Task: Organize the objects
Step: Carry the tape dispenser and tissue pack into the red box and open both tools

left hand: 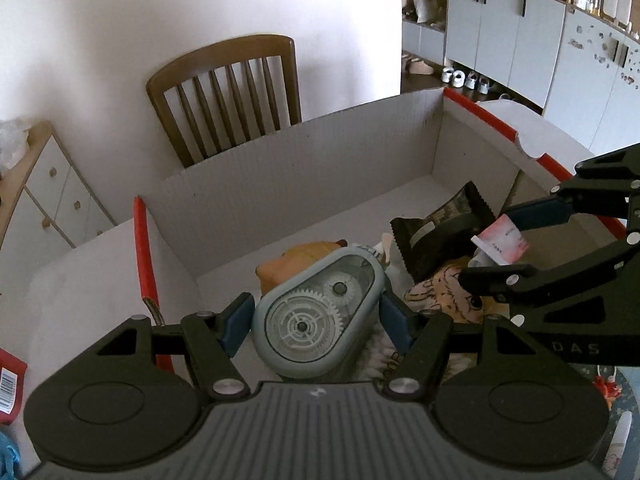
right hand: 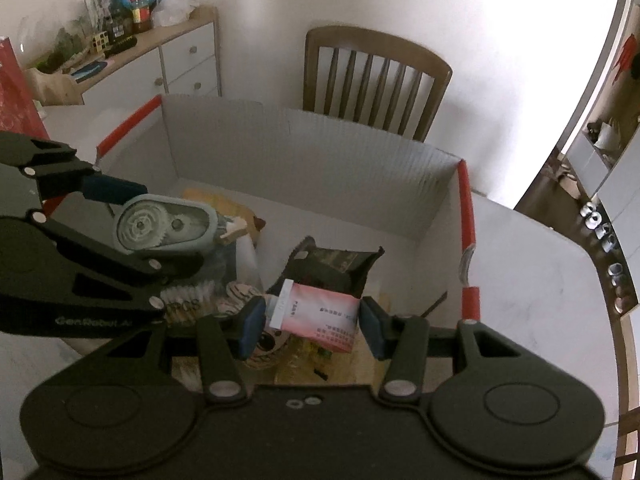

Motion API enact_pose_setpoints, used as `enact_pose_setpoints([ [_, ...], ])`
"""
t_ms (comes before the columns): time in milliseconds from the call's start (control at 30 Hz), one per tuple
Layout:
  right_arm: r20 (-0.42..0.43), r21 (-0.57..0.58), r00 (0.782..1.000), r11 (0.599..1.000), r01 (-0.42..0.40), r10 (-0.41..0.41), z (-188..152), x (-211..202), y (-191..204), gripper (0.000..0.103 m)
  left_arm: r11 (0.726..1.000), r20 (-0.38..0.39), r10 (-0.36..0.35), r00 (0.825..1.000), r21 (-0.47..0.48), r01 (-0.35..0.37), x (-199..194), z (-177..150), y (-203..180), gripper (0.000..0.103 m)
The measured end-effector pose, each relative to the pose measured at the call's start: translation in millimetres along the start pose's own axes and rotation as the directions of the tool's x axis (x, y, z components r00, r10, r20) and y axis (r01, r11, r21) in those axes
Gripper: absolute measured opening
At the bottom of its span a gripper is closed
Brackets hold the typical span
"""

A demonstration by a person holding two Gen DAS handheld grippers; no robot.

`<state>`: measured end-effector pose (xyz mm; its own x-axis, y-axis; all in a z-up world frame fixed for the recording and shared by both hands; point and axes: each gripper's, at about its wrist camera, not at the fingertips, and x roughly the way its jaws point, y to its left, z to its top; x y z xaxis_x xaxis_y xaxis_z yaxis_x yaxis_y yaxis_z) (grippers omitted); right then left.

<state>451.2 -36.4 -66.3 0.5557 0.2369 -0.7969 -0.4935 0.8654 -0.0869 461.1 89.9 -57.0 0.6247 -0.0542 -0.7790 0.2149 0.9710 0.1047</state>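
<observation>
The left gripper (left hand: pixel 316 320) clamps a grey correction-tape dispenser (left hand: pixel 316 316) between its blue pads, low at 6 o'clock in the left wrist view, above the open cardboard box (left hand: pixel 280 184). The dispenser hides most of what lies under it. The right gripper (right hand: pixel 312 320) pinches a pink-and-white packet (right hand: pixel 320 314) at 6 o'clock in its own view; the print on the packet is too small to read. In the left view this packet (left hand: pixel 502 242) shows only as a small corner at 3 o'clock, half covered by the right gripper's fingers.

Below them, in the box, an orange soft toy (left hand: pixel 288 264) is mostly covered and hard to identify. A black foil wrapper (right hand: pixel 332 262) lies further in. The right view alone shows a brush (right hand: pixel 188 298) at 8 o'clock, partly hidden. Beyond the box, at 12 o'clock, stands a wooden chair (right hand: pixel 372 80), its seat hidden.
</observation>
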Motion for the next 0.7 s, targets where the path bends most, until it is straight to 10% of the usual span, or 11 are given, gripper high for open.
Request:
enact_pose_setpoints([
  [700,-0.010,0.002,1.000,1.000,-0.002,0.002,-7,-4,-5,0.064,1.000,-0.005,0.020,1.000,-0.004,-0.020,-5,0,-3,0.077],
])
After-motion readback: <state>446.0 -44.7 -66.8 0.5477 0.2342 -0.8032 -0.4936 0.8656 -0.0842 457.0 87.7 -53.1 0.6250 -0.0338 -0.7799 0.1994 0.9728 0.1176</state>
